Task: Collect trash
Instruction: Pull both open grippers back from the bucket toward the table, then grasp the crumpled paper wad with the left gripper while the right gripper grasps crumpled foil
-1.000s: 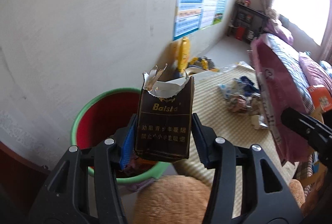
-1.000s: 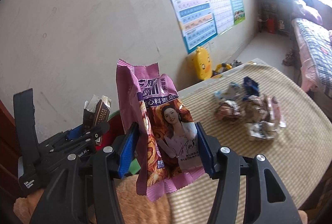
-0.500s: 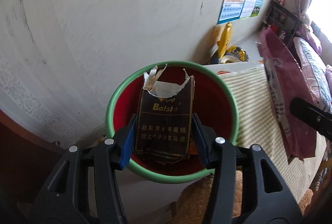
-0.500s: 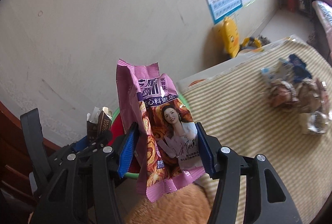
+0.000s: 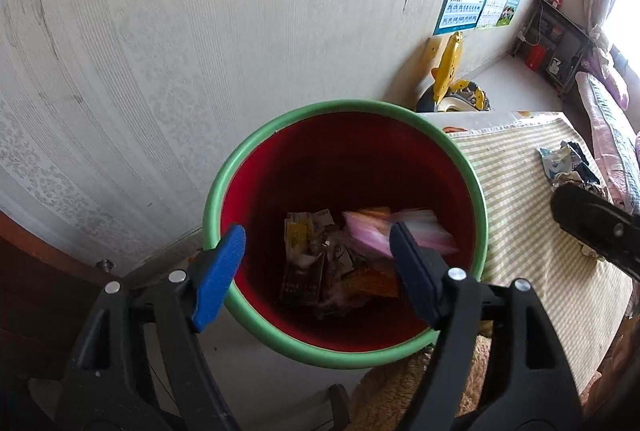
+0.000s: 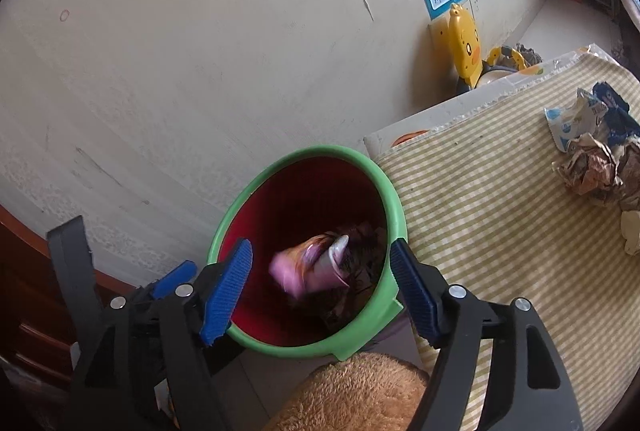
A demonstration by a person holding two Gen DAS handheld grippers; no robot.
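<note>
Opening, both jaws now empty; blurred pink wrapper apparently in bin.

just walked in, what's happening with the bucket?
A person with a handheld gripper in each hand is binning trash. Both the left gripper and the right gripper hang over the red bucket, jaws opening with nothing between the fingers. A blurred pink snack wrapper is dropping inside onto other trash, including a dark carton. More crumpled wrappers wait on the striped tablecloth.
</note>
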